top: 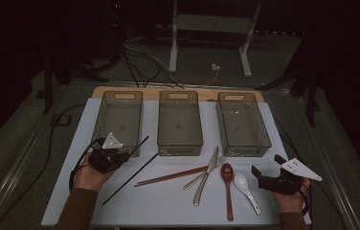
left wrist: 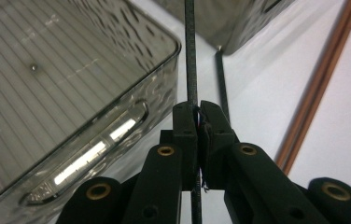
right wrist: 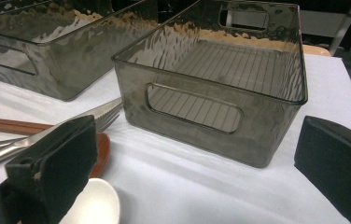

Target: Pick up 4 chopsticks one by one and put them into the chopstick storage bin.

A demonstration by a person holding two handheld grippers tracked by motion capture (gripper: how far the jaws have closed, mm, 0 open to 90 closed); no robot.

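Pinching black chopstick [left wrist: 191, 70] in left gripper [left wrist: 197, 112] fingers, beside left bin [left wrist: 71, 84]

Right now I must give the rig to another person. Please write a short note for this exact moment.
Left gripper: shut on one black chopstick, beside the left bin.
Right gripper: open, holds nothing, at the table's right near the white spoon.
Second black chopstick, brown chopsticks, knife, fork and wooden spoon lie on the white cloth.
Done: all three bins look empty, so nothing sorted yet.
Left: probably place the held chopstick, then everything else.
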